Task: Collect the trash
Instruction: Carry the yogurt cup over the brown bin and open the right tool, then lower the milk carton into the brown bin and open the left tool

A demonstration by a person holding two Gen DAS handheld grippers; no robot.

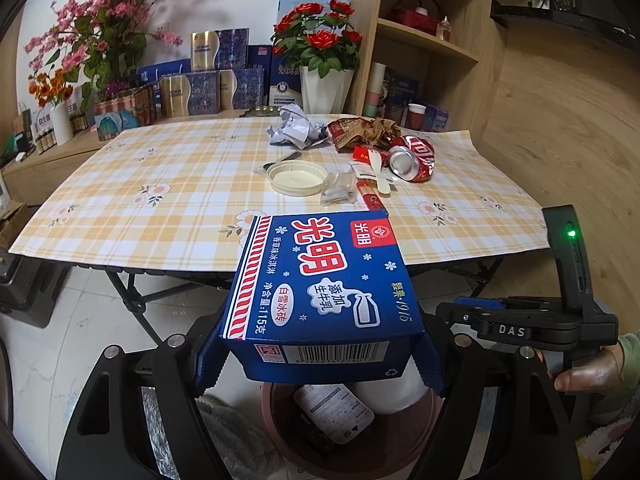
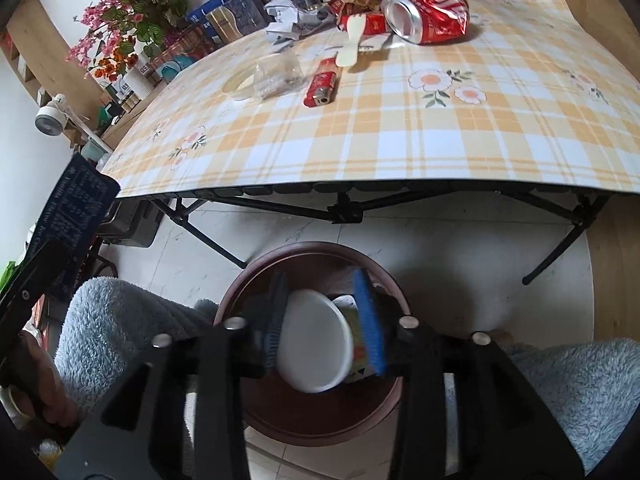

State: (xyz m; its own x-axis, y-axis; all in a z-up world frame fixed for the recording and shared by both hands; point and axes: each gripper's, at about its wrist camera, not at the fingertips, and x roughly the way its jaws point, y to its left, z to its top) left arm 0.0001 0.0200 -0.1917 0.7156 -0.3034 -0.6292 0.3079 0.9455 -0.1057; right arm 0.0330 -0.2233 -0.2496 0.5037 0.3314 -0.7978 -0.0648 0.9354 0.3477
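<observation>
My left gripper (image 1: 320,364) is shut on a blue ice-cream carton (image 1: 320,280), held above the brown trash bin (image 1: 416,440) on the floor. My right gripper (image 2: 324,340) is shut on a white cup (image 2: 316,344), held sideways over the same bin (image 2: 280,260). The bin holds a labelled wrapper (image 1: 336,412). On the checked table (image 1: 160,184) lie a crushed red can (image 1: 412,158), crumpled paper (image 1: 296,126), a brown wrapper (image 1: 360,130), a white lid (image 1: 296,176), a clear bag (image 1: 340,190), a spoon (image 1: 380,176) and a red lighter (image 2: 322,84).
Flower vases (image 1: 324,88) and blue boxes (image 1: 224,80) stand behind the table. A wooden shelf (image 1: 432,40) is at the right. Black folding table legs (image 2: 344,208) cross just beyond the bin. A fleece-covered leg (image 2: 120,320) is on each side of the bin.
</observation>
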